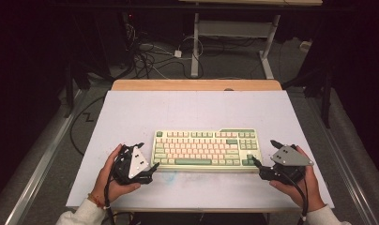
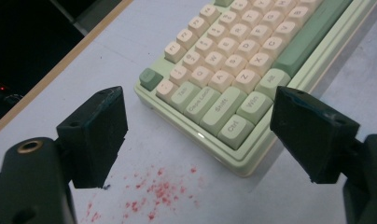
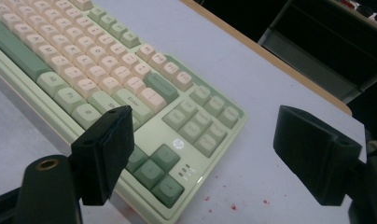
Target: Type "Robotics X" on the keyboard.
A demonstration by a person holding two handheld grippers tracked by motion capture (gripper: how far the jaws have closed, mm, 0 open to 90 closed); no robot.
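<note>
the keyboard (image 1: 206,149) lies flat on the pale surface (image 1: 187,110), square to the near edge and a little nearer the person than the middle, with cream keys in the centre and green ones along the ends and the bottom row. it sits right between the two hands, which looks like the reason for its placing: each end is within easy reach of one tool, so it could be taken at both ends together and lifted or slid level rather than dragged by one corner.

the left hand-held gripper (image 2: 200,135) is just beside the keyboard's near left corner, its jaws spread wide with the corner, by the ctrl and shift keys, showing in the gap between them. nothing is between the pads that they press on; they hold nothing and touch nothing as far as i can tell. in the high view it (image 1: 147,168) points inward at the keyboard's left end.

the right hand-held gripper (image 3: 200,149) mirrors this at the near right corner, jaws equally wide apart, the arrow keys and the block above them framed between them, empty and not clamped on anything. from above it (image 1: 265,166) sits just off the right end.

faint red specks (image 2: 158,191) mark the surface near both corners. a wooden strip (image 1: 197,85) runs along the far edge.
</note>
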